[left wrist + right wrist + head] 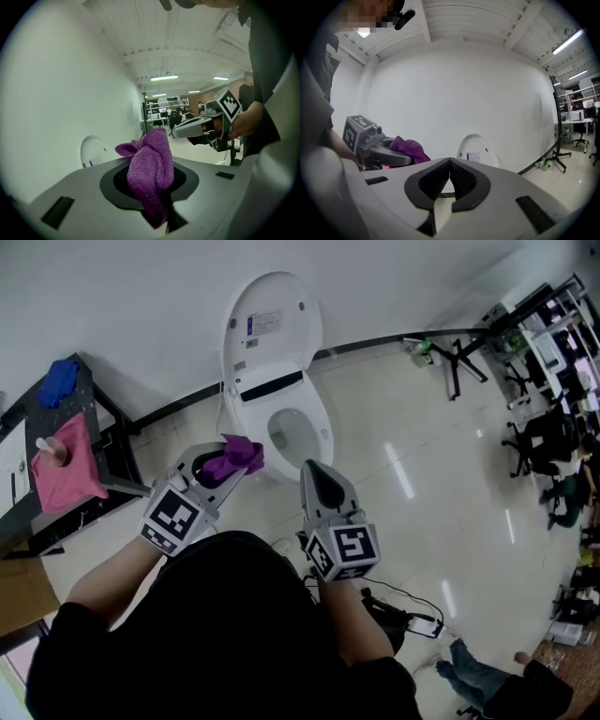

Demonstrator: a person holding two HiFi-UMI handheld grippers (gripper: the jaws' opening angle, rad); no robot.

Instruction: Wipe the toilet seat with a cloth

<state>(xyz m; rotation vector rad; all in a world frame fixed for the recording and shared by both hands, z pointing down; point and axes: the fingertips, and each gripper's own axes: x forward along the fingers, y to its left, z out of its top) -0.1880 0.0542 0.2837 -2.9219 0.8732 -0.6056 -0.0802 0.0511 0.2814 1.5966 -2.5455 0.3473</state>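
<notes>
The near rim of the toilet seat (323,427) is cut off in the head view by the left gripper (236,468) and the purple cloth (234,456) it carries. The pedestal below is covered by both tools and the wearer's dark torso (234,615). Neither gripper view shows the seat at all — only the raised lid (476,149) rises above each gripper's grey body, against the white wall (141,296).

The left gripper's jaws are clamped on the cloth, which bunches up out of them in a knot and buries the pads under fabric. The cloth is held just at the seat's left front edge (whether it touches cannot be told from above). The right gripper (313,469) is beside it, in front of the bowl (291,435), jaws pressed together with nothing between them.

At the left a black table (89,395) holds a pink cloth (70,470) and a blue cloth (58,379); an object on the pink one is too small to identify. A cabled device (419,622) lies on the floor near the wearer's right arm. Office chairs (534,437) stand well off at the right, and a seated person (487,676) shows at the lower right corner — partly out of frame.
</notes>
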